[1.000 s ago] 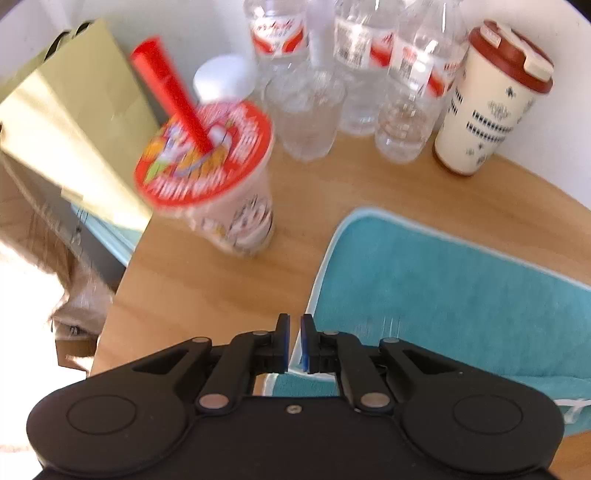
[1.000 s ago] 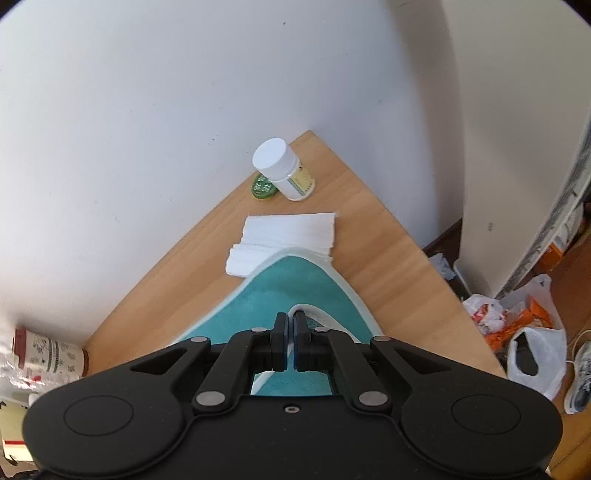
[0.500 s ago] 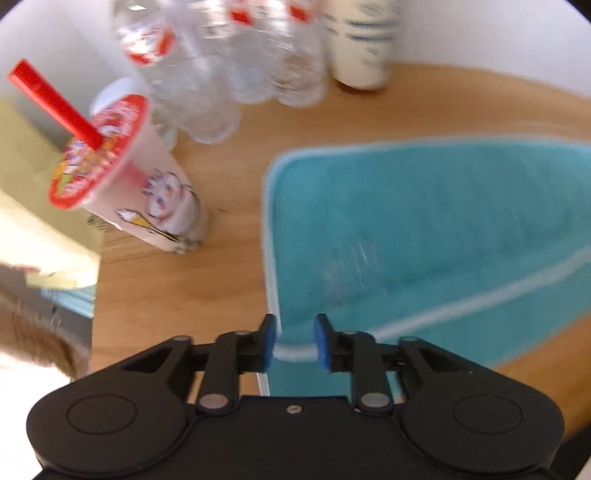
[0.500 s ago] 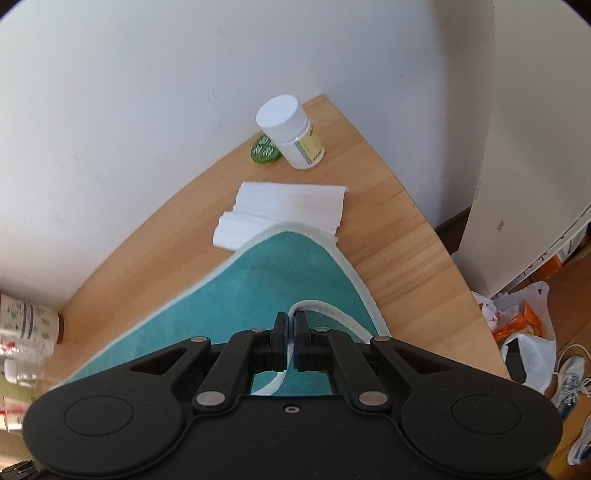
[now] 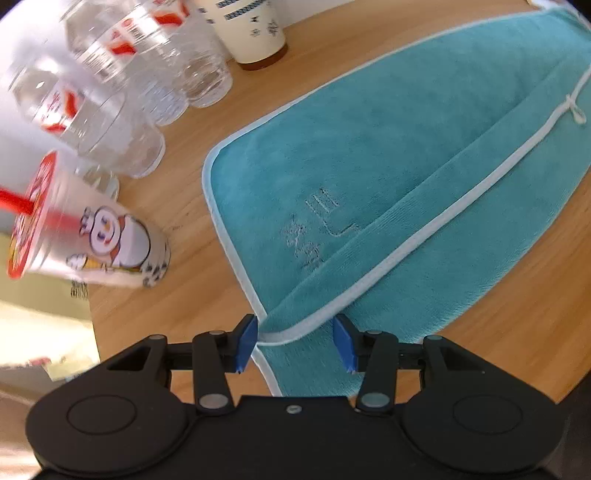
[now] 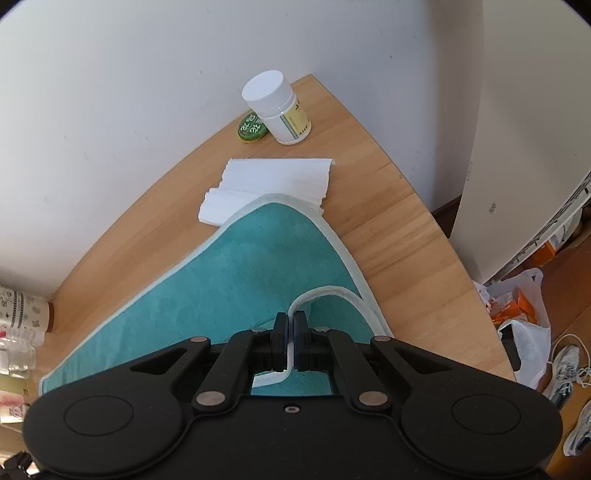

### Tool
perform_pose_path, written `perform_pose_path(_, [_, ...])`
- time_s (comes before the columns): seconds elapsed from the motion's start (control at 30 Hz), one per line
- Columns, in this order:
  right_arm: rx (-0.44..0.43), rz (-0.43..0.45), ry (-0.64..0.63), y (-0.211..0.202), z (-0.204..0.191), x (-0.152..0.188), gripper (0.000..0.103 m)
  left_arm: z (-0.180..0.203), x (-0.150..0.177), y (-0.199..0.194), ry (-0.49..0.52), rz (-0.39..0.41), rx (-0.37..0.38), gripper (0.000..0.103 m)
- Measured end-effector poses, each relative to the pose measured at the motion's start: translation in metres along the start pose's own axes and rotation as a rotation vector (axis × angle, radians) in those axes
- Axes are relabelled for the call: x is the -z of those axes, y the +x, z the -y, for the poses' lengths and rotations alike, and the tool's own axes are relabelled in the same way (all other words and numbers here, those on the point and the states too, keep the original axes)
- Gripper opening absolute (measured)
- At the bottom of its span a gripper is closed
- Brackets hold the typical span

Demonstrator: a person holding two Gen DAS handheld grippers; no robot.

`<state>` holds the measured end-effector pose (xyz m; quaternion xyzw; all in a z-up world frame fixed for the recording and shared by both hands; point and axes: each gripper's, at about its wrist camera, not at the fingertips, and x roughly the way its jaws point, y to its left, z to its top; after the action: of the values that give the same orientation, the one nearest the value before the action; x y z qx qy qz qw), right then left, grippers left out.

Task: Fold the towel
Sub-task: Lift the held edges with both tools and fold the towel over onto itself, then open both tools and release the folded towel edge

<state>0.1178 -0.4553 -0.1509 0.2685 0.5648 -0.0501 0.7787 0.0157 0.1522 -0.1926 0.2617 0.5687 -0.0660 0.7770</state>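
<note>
My left tool [image 5: 293, 341] has its blue pads spread wide, gripping nothing; the folded corner of the teal towel [image 5: 388, 158] lies on the counter [image 5: 192, 295] between them, its white-piped edge running diagonally away. Beside the towel stand a cartoon-printed drink cup with a red straw [image 5: 92, 243], clear water bottles [image 5: 122, 74] and a cream patterned cup [image 5: 255, 33]. My right tool [image 6: 290, 341] is pinched tight on the towel's white edge trim [image 6: 284, 363], lifting a loop of it over the cloth. The towel's far corner overlaps a white tissue stack [image 6: 273, 181]; beyond sit a white pill bottle [image 6: 280, 107] and a green tin [image 6: 252, 128].
</note>
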Motion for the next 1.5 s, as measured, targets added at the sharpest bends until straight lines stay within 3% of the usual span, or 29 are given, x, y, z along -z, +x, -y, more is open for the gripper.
perform_pose_path(0.03, [0.002, 0.0, 0.001, 0.0, 0.0, 0.0, 0.002, 0.0, 0.0, 0.0, 0.01, 0.013, 0.007, 0.044])
perform_pose_path(0.17, [0.012, 0.004, 0.003, -0.001, 0.002, 0.002, 0.002, -0.001, -0.003, 0.002, 0.064, 0.031, 0.083, 0.018])
perform_pose_path(0.27, [0.018, 0.014, 0.009, -0.003, 0.004, 0.002, 0.002, -0.003, -0.004, 0.002, 0.085, 0.033, 0.094, 0.008])
perform_pose_path(0.37, [0.015, 0.029, 0.013, -0.007, 0.005, 0.003, 0.002, -0.006, -0.007, 0.002, 0.08, 0.032, 0.095, 0.005])
perform_pose_path(0.63, [-0.017, 0.106, 0.038, -0.024, 0.006, 0.004, 0.002, -0.02, -0.02, -0.008, -0.017, 0.089, 0.064, 0.003])
perform_pose_path(0.9, [-0.047, 0.182, 0.065, -0.037, 0.002, -0.005, 0.002, -0.032, -0.055, -0.016, -0.157, 0.154, -0.073, 0.002])
perform_pose_path(1.23, [-0.051, 0.193, 0.033, -0.025, -0.005, -0.026, 0.002, -0.036, -0.087, -0.008, -0.273, 0.115, -0.144, 0.002])
perform_pose_path(1.5, [-0.038, 0.207, 0.093, 0.002, -0.007, -0.051, 0.002, -0.045, -0.099, 0.002, -0.349, 0.092, -0.186, 0.002])
